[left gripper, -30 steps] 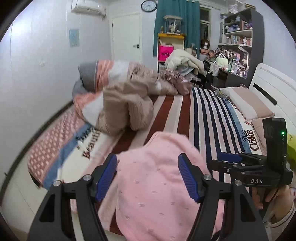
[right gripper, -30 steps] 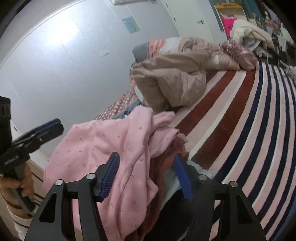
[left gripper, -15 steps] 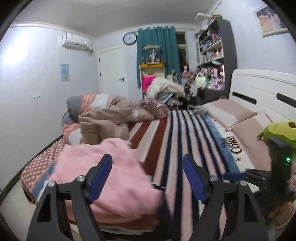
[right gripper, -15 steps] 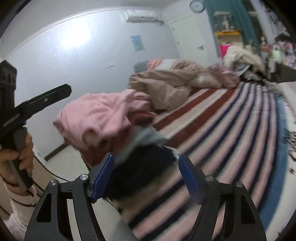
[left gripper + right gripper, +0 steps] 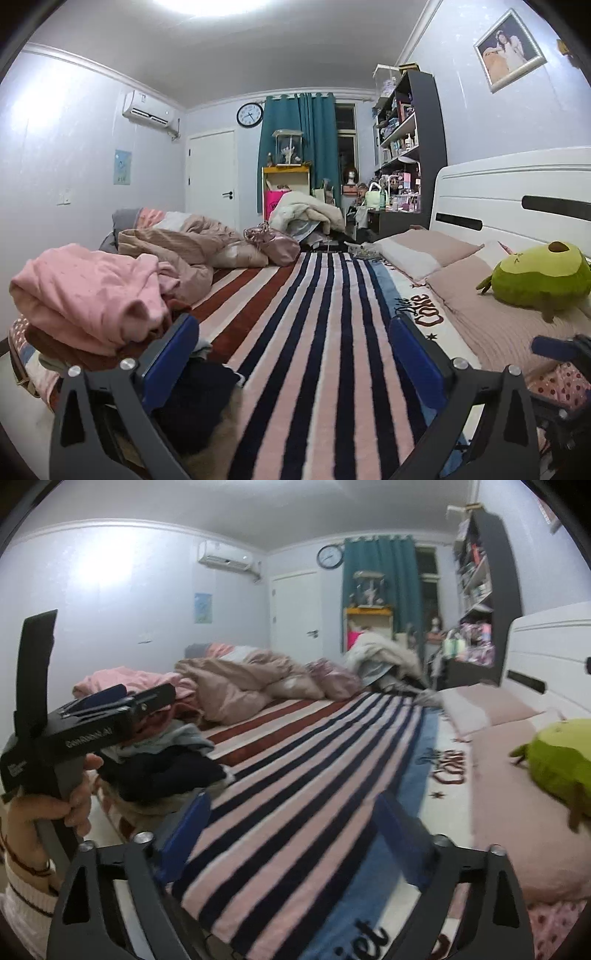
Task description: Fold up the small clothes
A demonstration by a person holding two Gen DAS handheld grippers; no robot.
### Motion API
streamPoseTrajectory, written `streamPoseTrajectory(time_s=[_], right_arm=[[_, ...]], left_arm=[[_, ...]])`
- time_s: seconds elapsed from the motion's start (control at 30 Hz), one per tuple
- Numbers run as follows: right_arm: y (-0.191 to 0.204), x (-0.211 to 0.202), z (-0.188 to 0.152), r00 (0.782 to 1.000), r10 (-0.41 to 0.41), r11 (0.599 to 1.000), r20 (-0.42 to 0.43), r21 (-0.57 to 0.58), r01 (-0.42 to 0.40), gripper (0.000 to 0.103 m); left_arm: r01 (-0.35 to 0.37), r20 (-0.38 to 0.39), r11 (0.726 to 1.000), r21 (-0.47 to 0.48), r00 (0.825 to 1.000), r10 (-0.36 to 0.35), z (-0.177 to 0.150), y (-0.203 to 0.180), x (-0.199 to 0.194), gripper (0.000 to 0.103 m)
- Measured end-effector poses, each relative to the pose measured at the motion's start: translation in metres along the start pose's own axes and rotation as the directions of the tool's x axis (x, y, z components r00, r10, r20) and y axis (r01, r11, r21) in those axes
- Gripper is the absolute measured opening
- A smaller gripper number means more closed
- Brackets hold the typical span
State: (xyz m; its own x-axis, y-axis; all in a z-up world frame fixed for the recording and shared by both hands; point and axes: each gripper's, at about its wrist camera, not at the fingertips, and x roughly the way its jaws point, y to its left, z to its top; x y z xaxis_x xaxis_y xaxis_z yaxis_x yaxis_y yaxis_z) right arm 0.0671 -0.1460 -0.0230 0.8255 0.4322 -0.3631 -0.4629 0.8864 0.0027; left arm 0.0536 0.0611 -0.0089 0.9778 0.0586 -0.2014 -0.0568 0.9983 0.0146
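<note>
A pile of small clothes lies at the bed's near left corner: a pink garment (image 5: 88, 291) on top, dark red, grey and navy pieces (image 5: 199, 391) under it. The pile also shows in the right wrist view (image 5: 166, 764). My left gripper (image 5: 295, 358) is open and empty, low over the striped blanket (image 5: 317, 332), just right of the pile. My right gripper (image 5: 291, 838) is open and empty over the blanket's near edge. The left gripper's side (image 5: 92, 716) shows in the right wrist view, held by a hand.
A crumpled beige duvet (image 5: 177, 243) lies at the bed's far left. Pillows (image 5: 424, 251) and a green avocado plush (image 5: 535, 277) lie on the right by the white headboard (image 5: 517, 199). A shelf unit (image 5: 410, 147) and clutter stand beyond the bed.
Both grippers have pulled back from the clothes pile and swung right, toward the middle of the bed. The pink garment now rests on the pile at left, outside both grippers.
</note>
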Motion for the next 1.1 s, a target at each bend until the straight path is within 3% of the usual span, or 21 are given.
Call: streamPoseTrajectory(time_s=[0.1,0.27,1.1], right_arm=[[-0.007,-0.016,-0.007,0.999,-0.047,0.999,0.027,-0.003,0.047,0.103],[-0.015,-0.028,-0.008,0.995,-0.081,0.997,0.062,0.023,0.08,0.103],[-0.02,-0.037,-0.007,0.992,-0.072,0.996,0.103,0.068,0.065,0.103]], left_arm=[[0.017,0.008,1.0,0.002,1.0,-0.017,-0.004,-0.011,-0.001,0.102],[-0.003,0.022,1.0,0.03,1.0,0.002,-0.009,-0.023,-0.003,0.102],[-0.005,0.002,0.999,0.032,1.0,0.005,-0.016,-0.025,-0.004,0.102]])
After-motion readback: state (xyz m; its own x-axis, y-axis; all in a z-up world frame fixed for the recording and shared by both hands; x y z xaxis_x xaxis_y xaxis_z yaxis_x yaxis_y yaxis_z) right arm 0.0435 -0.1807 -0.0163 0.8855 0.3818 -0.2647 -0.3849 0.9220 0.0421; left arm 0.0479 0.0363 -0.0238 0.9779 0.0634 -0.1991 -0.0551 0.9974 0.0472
